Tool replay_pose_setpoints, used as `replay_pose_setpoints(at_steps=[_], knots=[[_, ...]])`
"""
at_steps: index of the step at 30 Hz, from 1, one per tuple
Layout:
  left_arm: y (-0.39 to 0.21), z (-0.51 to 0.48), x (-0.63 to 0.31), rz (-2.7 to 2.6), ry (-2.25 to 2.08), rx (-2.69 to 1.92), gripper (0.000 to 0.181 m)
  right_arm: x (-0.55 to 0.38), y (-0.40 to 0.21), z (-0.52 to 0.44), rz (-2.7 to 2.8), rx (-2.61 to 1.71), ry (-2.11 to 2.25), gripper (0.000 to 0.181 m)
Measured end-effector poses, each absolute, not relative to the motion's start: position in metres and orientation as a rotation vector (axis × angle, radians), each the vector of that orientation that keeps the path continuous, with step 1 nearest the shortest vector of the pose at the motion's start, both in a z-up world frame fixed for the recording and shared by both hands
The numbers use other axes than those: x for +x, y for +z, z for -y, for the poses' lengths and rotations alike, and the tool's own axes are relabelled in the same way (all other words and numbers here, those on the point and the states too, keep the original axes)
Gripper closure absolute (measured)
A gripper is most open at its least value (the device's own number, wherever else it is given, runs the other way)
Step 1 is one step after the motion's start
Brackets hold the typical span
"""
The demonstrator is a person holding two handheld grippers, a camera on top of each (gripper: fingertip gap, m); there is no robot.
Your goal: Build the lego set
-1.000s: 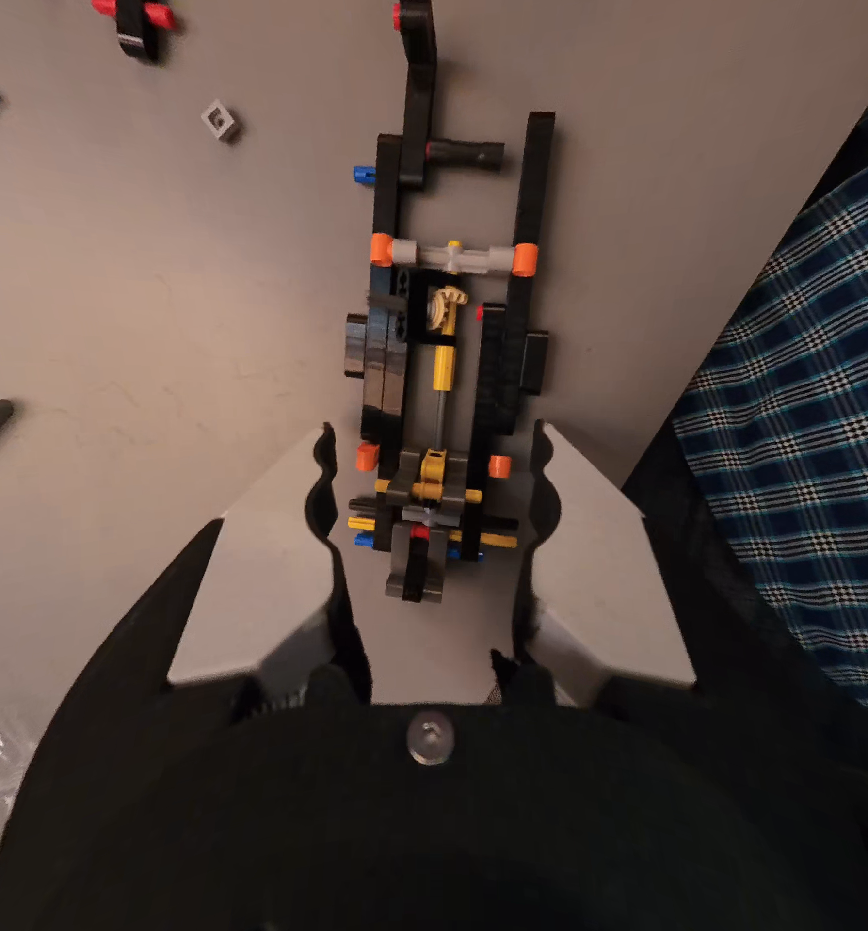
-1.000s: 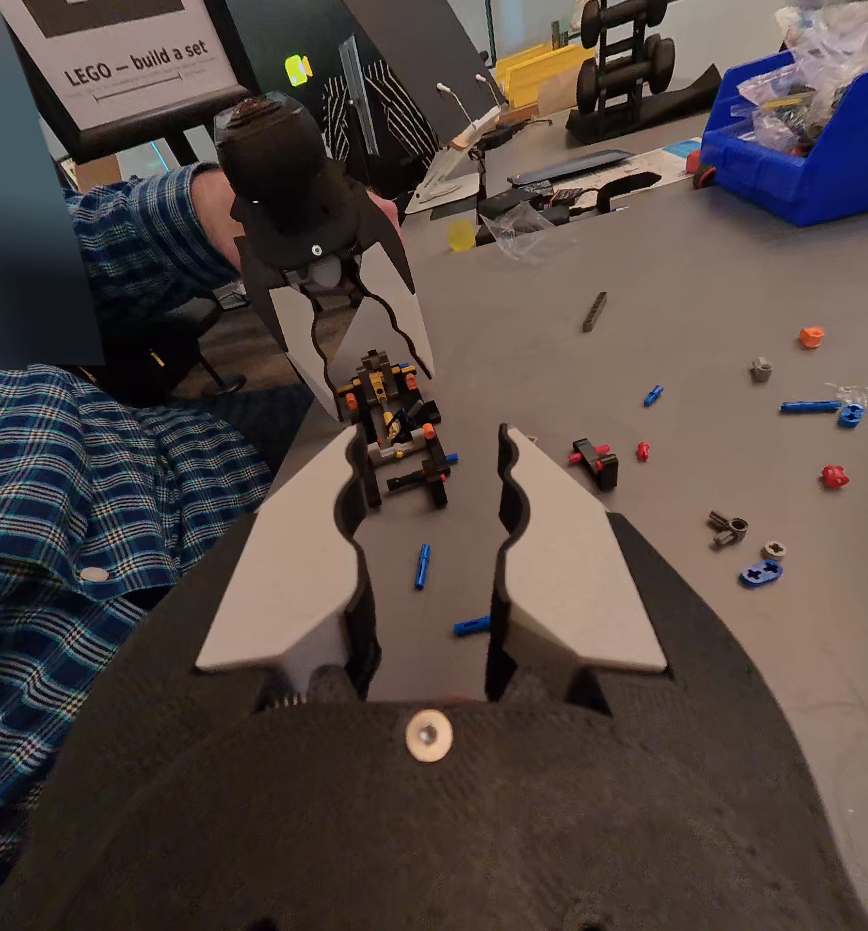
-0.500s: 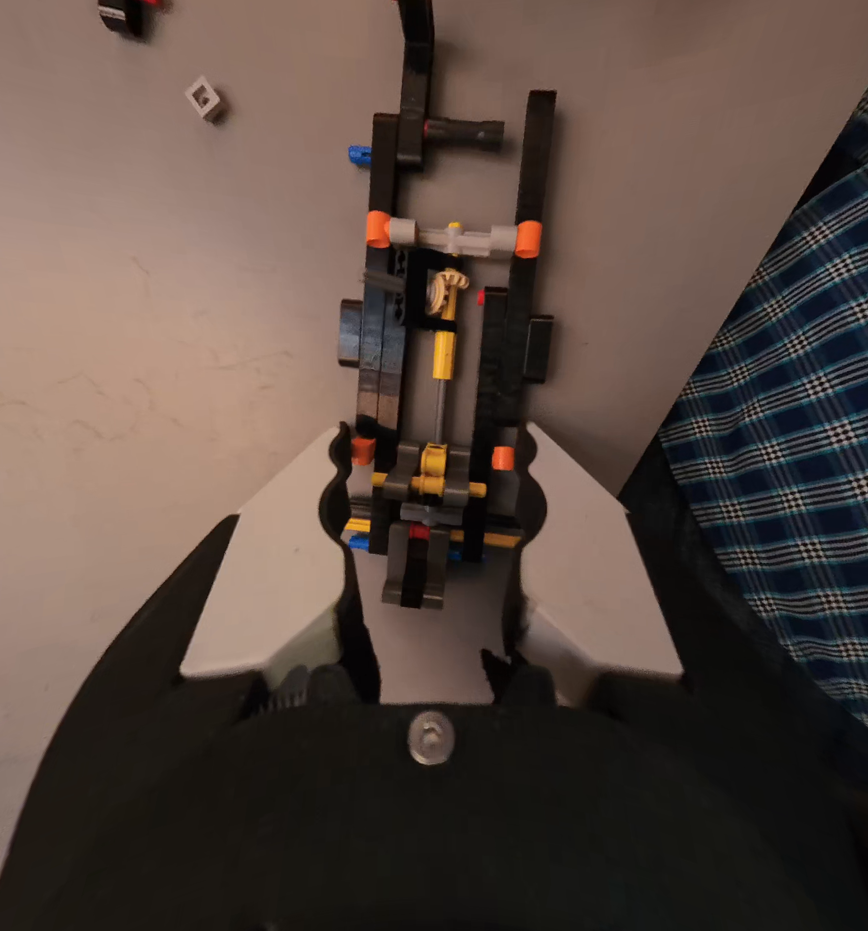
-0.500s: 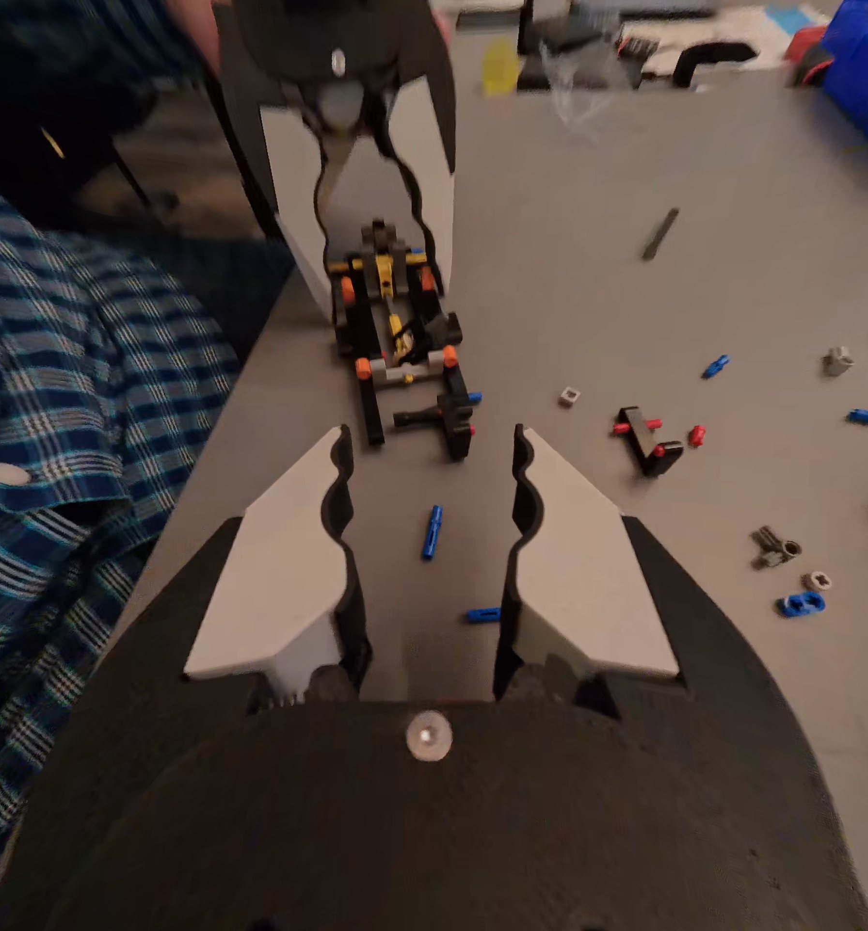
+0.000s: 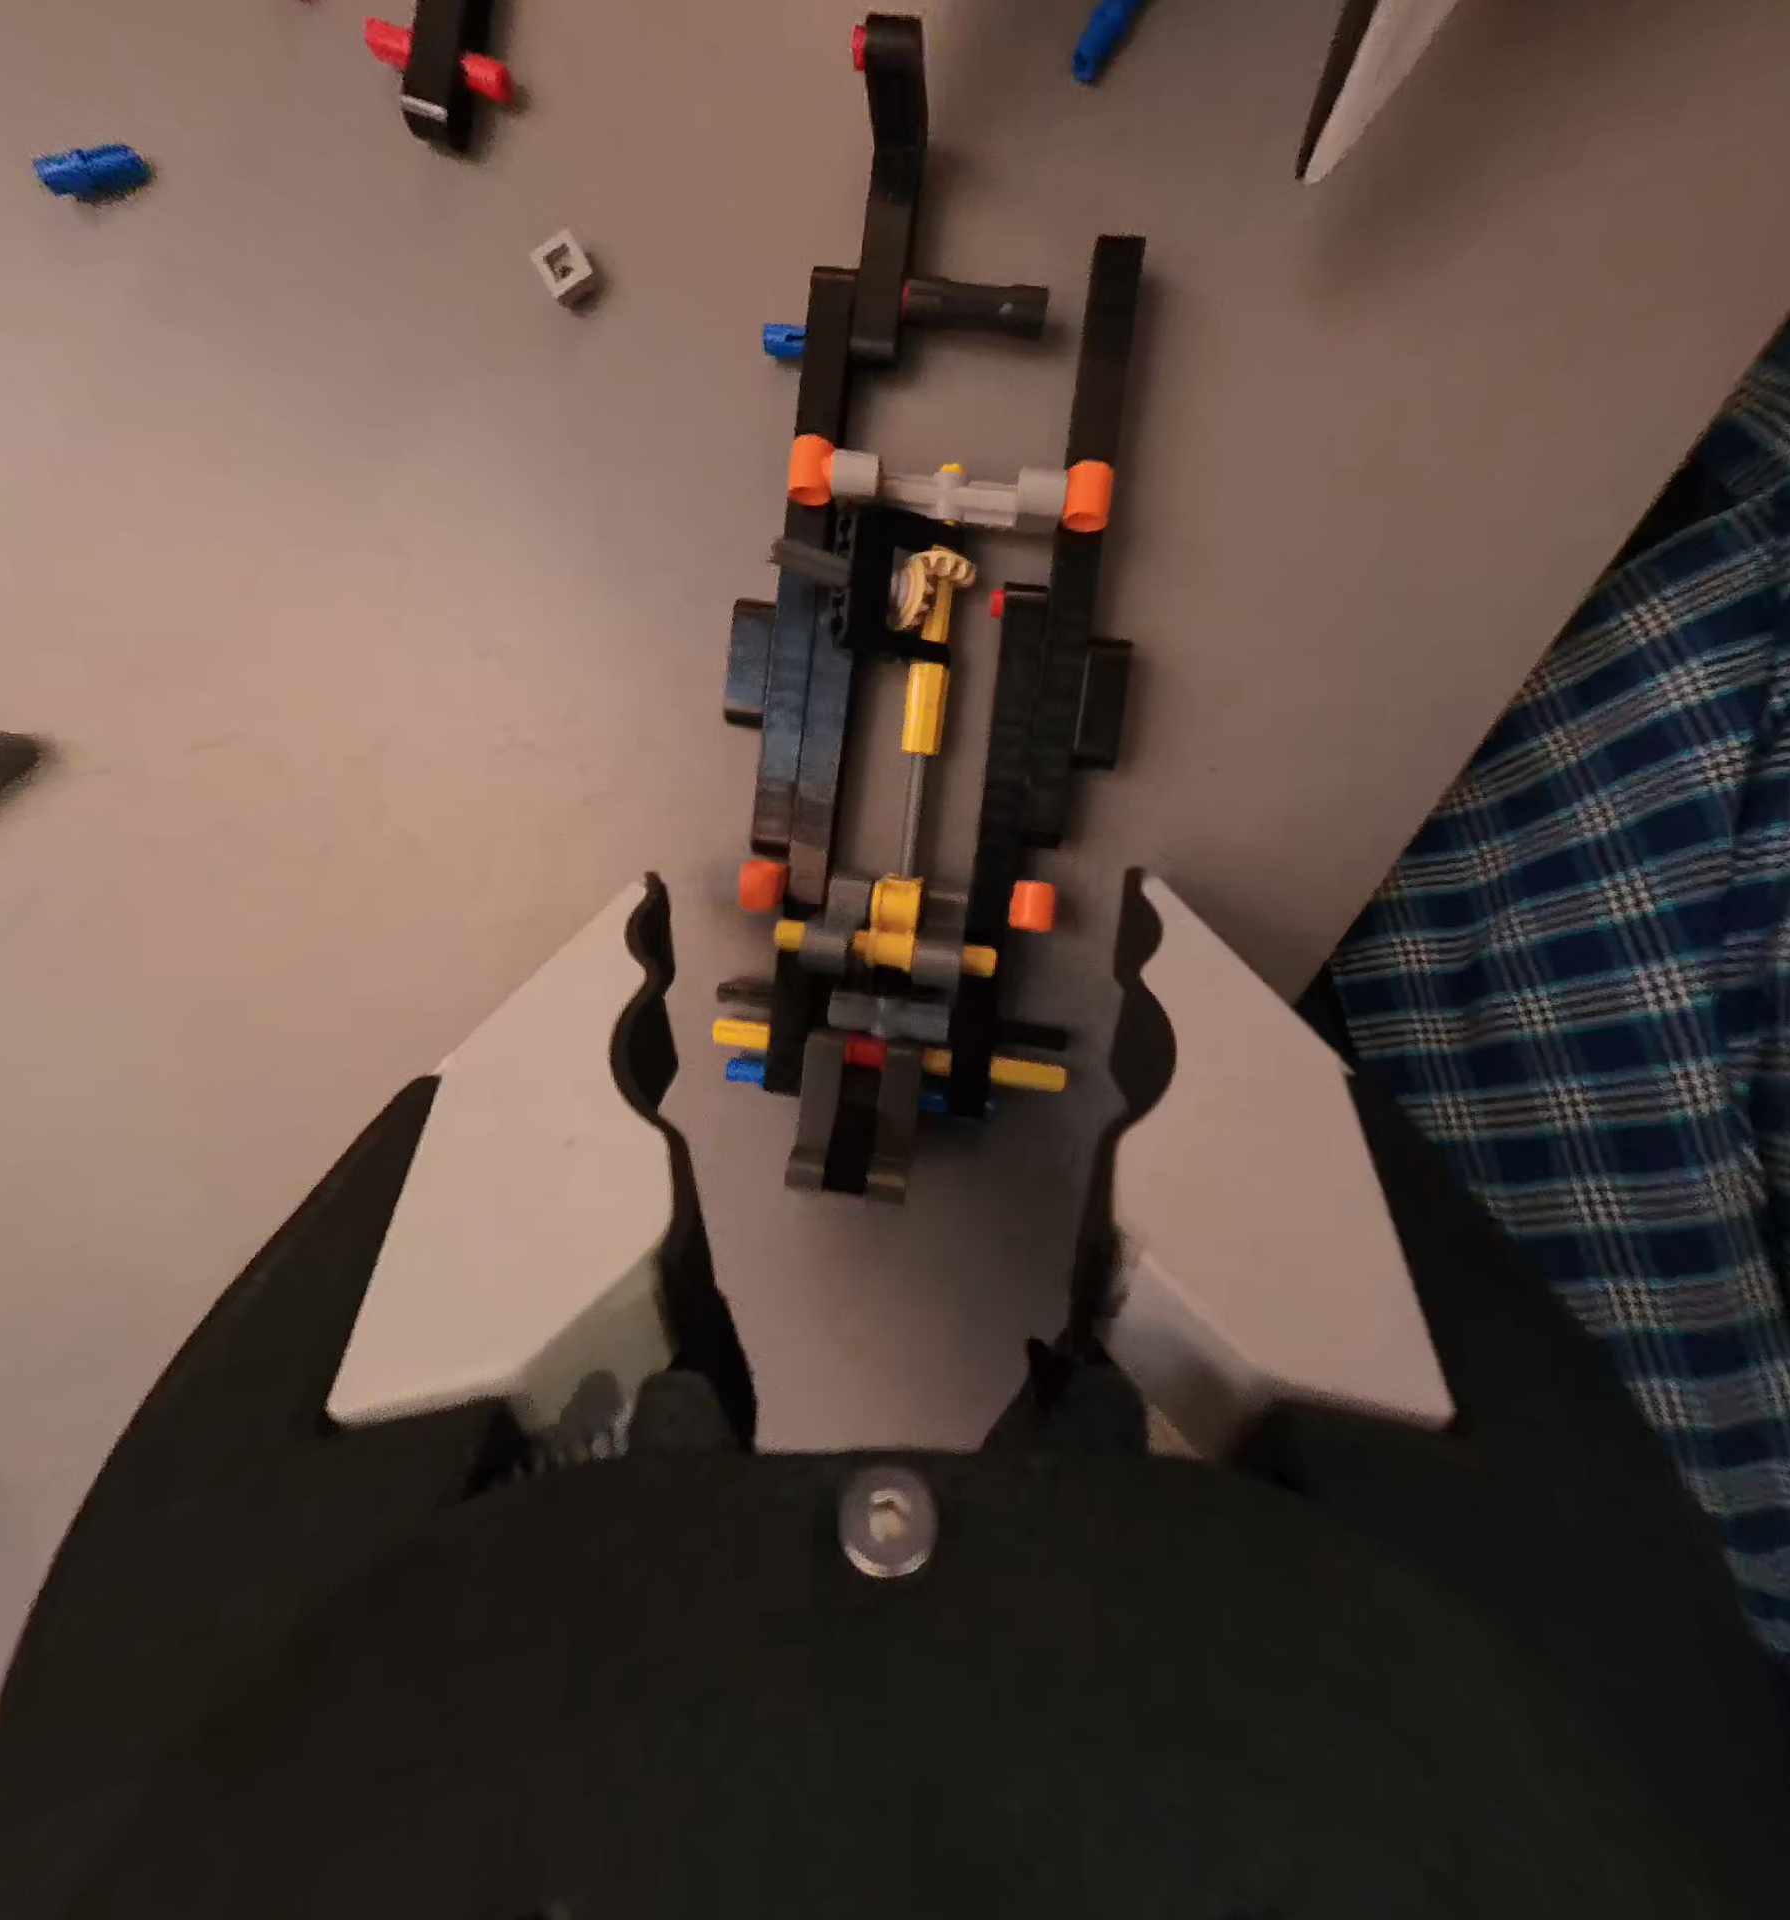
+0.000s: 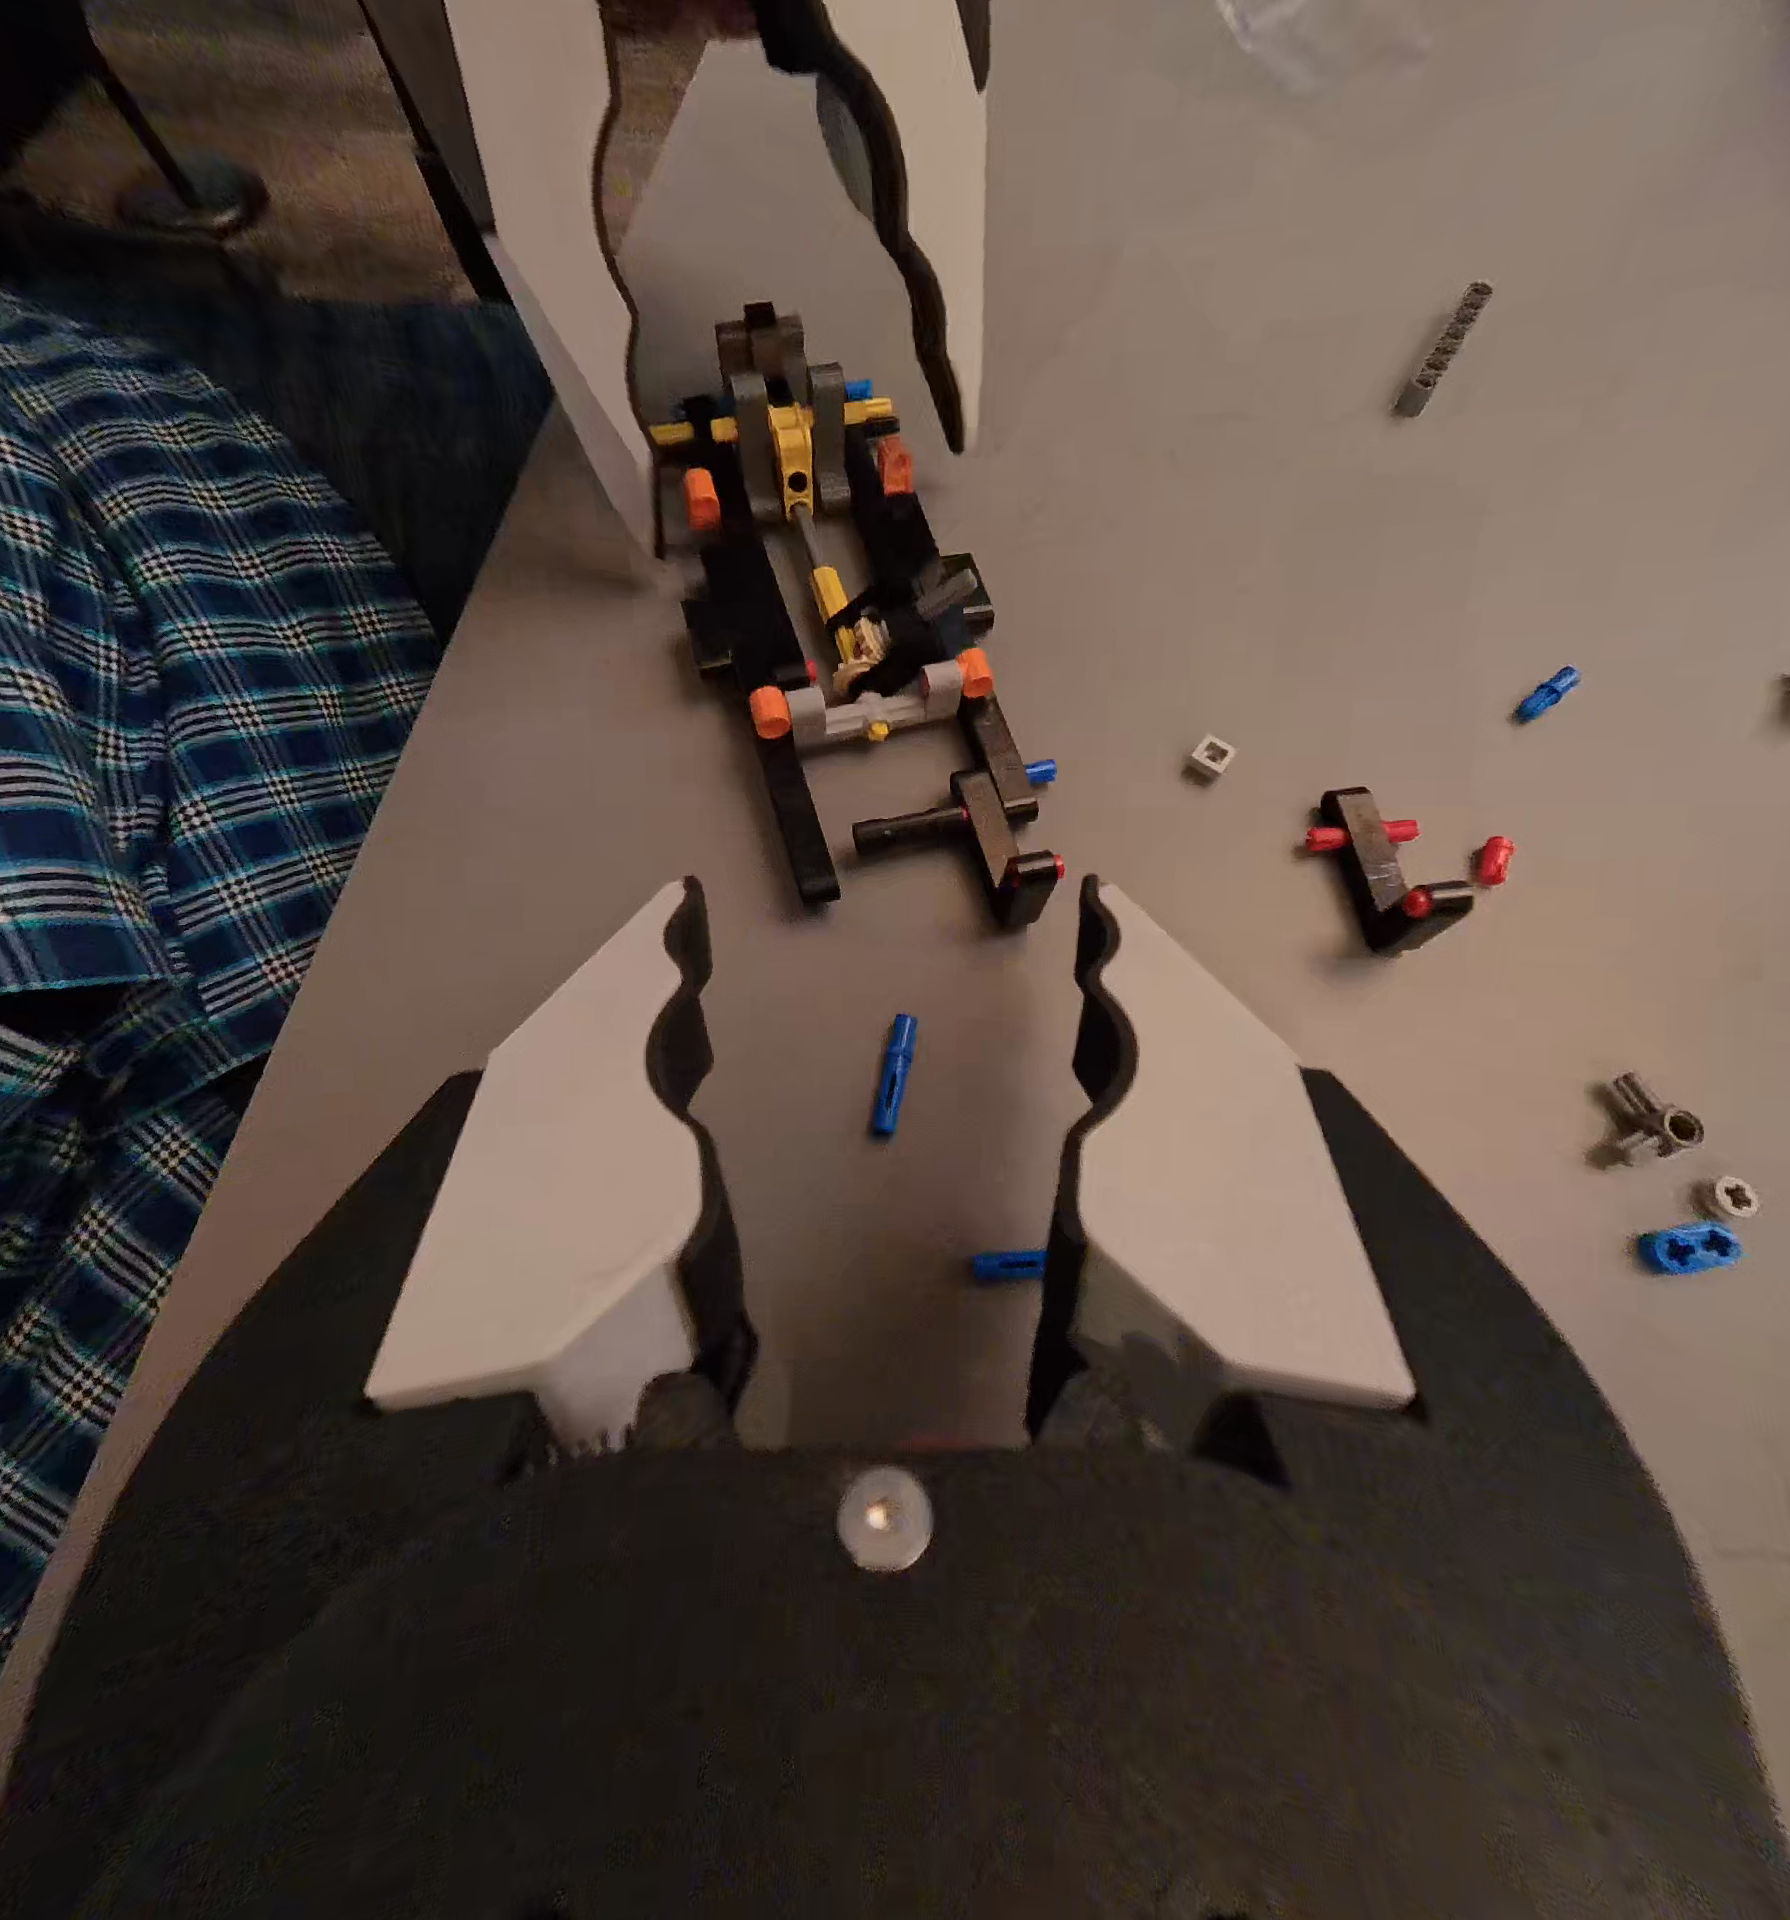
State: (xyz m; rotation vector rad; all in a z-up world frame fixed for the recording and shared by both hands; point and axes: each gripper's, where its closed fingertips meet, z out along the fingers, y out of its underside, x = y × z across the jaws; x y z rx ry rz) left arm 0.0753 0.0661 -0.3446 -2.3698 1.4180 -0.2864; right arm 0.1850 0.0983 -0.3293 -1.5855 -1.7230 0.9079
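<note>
Your long black beam chassis with orange bushes, a yellow shaft and a tan gear (image 5: 932,665) lies flat on the grey worktop (image 5: 299,644), close to the edge nearest you, running from six toward twelve o'clock in the left wrist view. Your left tool (image 5: 891,904) has its jaws spread wide to either side of the chassis's near end and touches nothing. Your right tool (image 6: 886,904) is likewise open and empty, poised at the chassis's other end with a loose blue plastic pin (image 6: 893,1072) lying on the worktop between its fingers.

Judging by the layout, you are partway through. The two side rails are joined by a grey cross axle, the drive shaft and gear are seated, and a black angled arm with a red pin is fitted at the far end. No wheels or body panels are on.

Much is still loose. In the right wrist view, at three o'clock from the chassis sits a small black L-shaped subassembly with red pins (image 6: 1384,868), built but not joined. Farther out lie a small light grey square piece (image 6: 1211,756), a second blue pin (image 6: 1545,694), a dark grey connector (image 6: 1644,1132), a flat blue link with two holes (image 6: 1689,1249) and a long dark grey beam (image 6: 1442,348) at one o'clock.
</note>
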Motion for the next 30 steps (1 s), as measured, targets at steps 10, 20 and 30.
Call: replay_pose_setpoints(at_steps=[10, 20, 30], knots=[[-0.35, -0.043, 0.022, -1.359, -0.3, -2.417, 0.104, 0.182, -0.331, -0.086, 1.816, -1.578, 0.794, 0.149], [-0.356, -0.047, 0.034, -1.44, -0.333, -2.326, 0.122, 0.173, -0.348, -0.081, 1.851, -1.635, 0.783, 0.162], [-0.354, -0.043, 0.028, -1.424, -0.356, -2.319, 0.118, 0.16, -0.309, -0.081, 1.783, -1.585, 0.8, 0.135]])
